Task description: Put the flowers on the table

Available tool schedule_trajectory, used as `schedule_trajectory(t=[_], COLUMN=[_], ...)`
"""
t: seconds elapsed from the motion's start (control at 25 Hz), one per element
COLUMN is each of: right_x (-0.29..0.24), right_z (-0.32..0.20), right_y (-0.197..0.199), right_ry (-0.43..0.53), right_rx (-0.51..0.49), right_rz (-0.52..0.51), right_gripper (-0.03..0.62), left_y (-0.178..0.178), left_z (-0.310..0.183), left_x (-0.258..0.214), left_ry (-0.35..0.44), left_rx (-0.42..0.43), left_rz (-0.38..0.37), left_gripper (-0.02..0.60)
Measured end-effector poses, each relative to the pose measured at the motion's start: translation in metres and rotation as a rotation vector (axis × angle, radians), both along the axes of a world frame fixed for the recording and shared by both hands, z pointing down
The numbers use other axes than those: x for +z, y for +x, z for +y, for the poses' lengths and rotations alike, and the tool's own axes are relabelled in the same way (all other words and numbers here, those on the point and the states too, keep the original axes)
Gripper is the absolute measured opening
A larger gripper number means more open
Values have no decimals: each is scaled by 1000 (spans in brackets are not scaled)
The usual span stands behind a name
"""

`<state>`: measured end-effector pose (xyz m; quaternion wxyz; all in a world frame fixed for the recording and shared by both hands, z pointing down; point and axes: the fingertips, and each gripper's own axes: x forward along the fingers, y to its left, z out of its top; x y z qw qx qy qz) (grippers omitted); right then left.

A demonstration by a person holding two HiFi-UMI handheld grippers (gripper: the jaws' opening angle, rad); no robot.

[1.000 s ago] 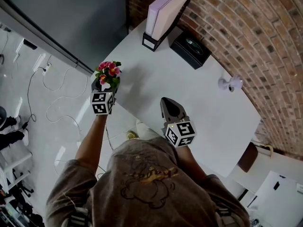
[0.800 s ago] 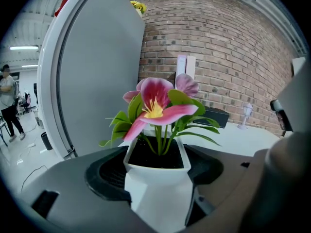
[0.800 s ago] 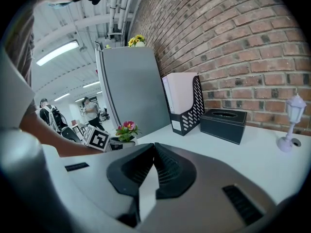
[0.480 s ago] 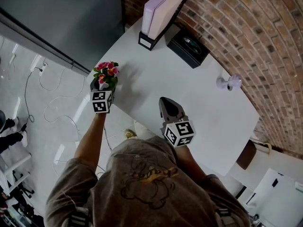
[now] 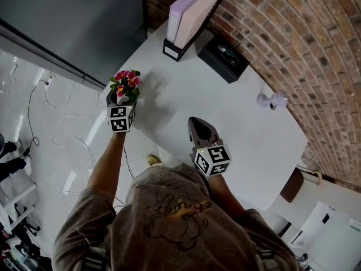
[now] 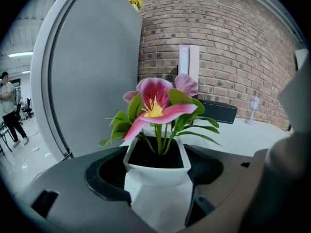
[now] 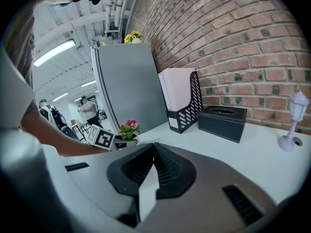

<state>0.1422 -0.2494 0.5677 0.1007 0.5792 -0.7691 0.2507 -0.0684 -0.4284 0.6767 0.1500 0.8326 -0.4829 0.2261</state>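
Observation:
A small white pot of pink flowers [image 5: 125,85] with green leaves is held in my left gripper [image 5: 119,102], at the left edge of the white table [image 5: 237,117]. In the left gripper view the flower pot [image 6: 156,165] sits clamped between the two dark jaws, upright. Whether the pot touches the table is hidden. My right gripper [image 5: 201,130] hovers over the table's near edge, its jaws shut with nothing between them [image 7: 154,165]. In the right gripper view the flowers [image 7: 128,128] show to the left beside the left gripper's marker cube.
A black file holder with a pale folder [image 5: 189,21] and a black tissue box [image 5: 225,56] stand at the table's far end by the brick wall. A small white lamp [image 5: 271,100] is on the right. A grey panel [image 6: 92,72] rises left of the table; cables lie on the floor [image 5: 62,129].
My left gripper with the flower pot has moved a little farther forward along the table's left edge. The right gripper has hardly moved.

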Motion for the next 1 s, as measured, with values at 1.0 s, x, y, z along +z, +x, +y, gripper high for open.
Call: schedule_trajectory(t=[1.0], right_x=[7], right_z=[3], right_y=[-1], right_ry=[-12], right_rx=[-8], right_rz=[-16], right_gripper=[3], left_y=[1], left_z=[11], left_x=[-1], left_ry=[-56], left_rx=[-37], left_rz=[35], left_gripper=[362])
